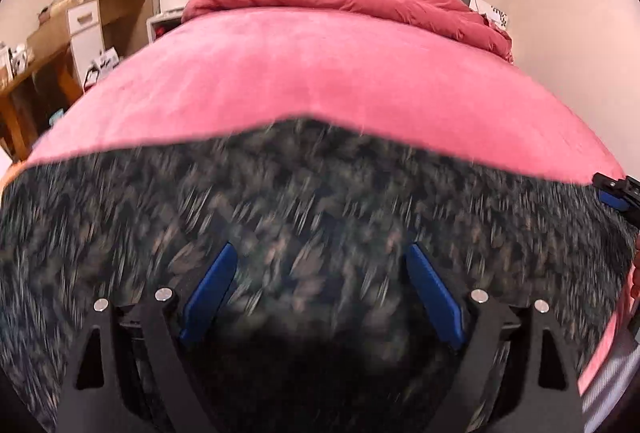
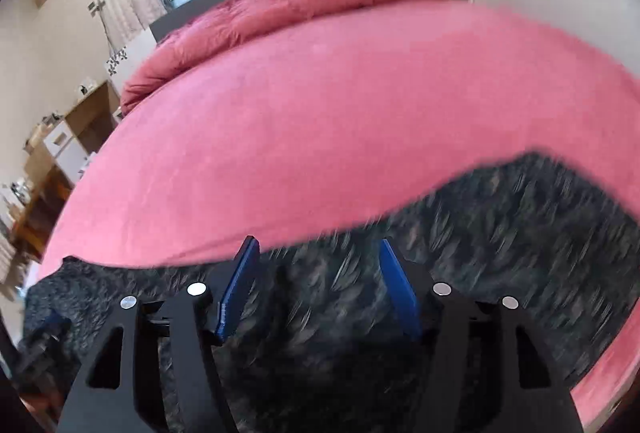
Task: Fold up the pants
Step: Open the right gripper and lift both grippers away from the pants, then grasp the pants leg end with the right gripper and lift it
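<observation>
Risk we note: both grippers, left [image 1: 320, 293] and right [image 2: 318, 287], gape over dark fuzzy patterned pants [image 1: 280, 201] on pink bedspread [image 1: 320, 73]; unpinned fold may spring back.

Dark patterned pants [image 1: 280, 217] — spread flat on the pink bed.

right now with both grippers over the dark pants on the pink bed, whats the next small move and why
Probably lower the left gripper and close it on the near part of the pants. Both it and the right gripper have their jaws apart with nothing pinched, and the patterned fabric lies spread on the bed with bare sheet beyond to fold onto.
</observation>
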